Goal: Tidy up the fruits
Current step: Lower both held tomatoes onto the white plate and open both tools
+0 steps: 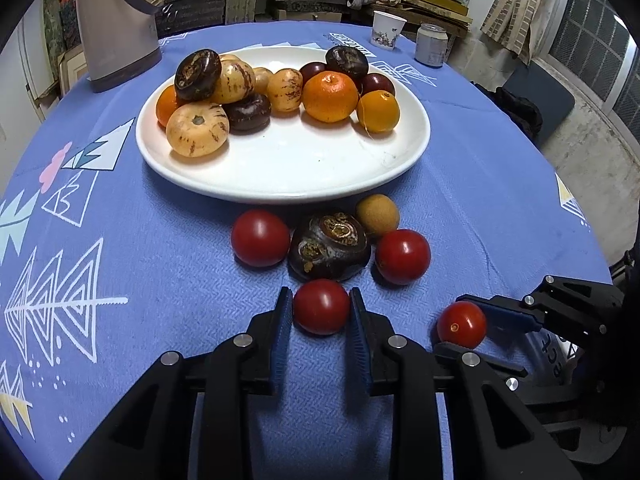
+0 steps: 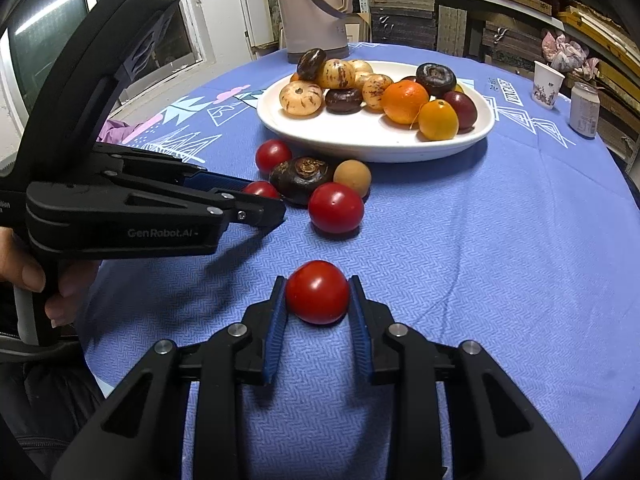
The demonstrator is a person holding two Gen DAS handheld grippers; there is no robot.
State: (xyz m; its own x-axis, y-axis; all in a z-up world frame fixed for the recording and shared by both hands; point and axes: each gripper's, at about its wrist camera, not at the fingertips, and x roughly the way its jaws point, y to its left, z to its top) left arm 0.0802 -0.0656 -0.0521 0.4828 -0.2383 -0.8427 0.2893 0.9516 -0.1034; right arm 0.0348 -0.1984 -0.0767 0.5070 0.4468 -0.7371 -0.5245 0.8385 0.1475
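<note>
A white plate [image 1: 280, 176] holds oranges, pale striped fruits and dark fruits. In front of it on the blue cloth lie a dark water chestnut [image 1: 329, 245], a tan longan [image 1: 377, 215] and two loose cherry tomatoes [image 1: 260, 237] [image 1: 402, 256]. My left gripper [image 1: 321, 307] is shut on a cherry tomato [image 1: 321, 306] resting on the cloth. My right gripper [image 2: 318, 292] is shut on another cherry tomato [image 2: 318, 291], also on the cloth. The right gripper shows in the left wrist view [image 1: 464, 322], and the left gripper in the right wrist view [image 2: 260, 196].
A beige jug [image 1: 116, 28] stands at the back left of the round table. A paper cup [image 1: 387, 30] and a can [image 1: 430, 45] stand at the back right. The table edge [image 1: 580, 216] drops off on the right.
</note>
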